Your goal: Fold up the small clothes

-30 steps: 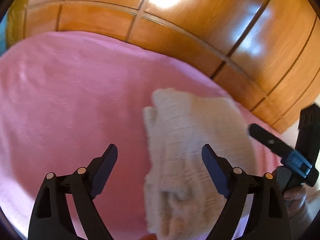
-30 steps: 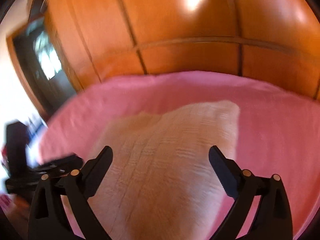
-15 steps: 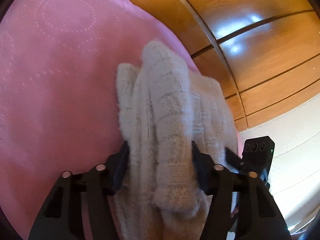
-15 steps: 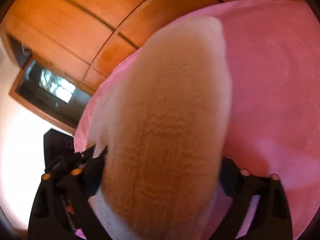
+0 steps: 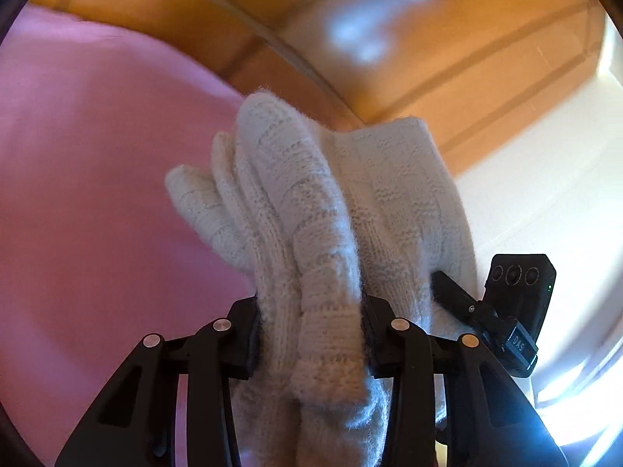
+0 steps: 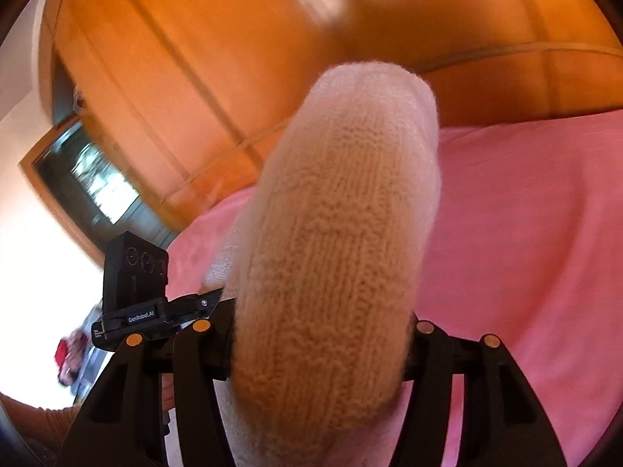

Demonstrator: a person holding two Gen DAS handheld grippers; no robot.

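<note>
A cream knitted garment (image 5: 311, 210) is bunched between the fingers of my left gripper (image 5: 309, 334), which is shut on its thick folds and holds it lifted off the pink bed cover (image 5: 89, 194). My right gripper (image 6: 319, 346) is shut on another part of the same knitted garment (image 6: 342, 233), which bulges up in front of the lens. Each gripper shows in the other's view: the right gripper (image 5: 502, 323) close at the right, the left gripper (image 6: 155, 307) close at the left. The garment's lower part is hidden.
The pink bed cover (image 6: 525, 214) spreads under and beyond the garment. A wooden panelled wall (image 5: 389, 39) stands behind the bed. A dark doorway (image 6: 93, 183) and a white wall are at the left of the right wrist view.
One second ago both grippers were open above the flat garment. They closed on it and have lifted it up off the bed, tilting the views toward the wooden wall.
</note>
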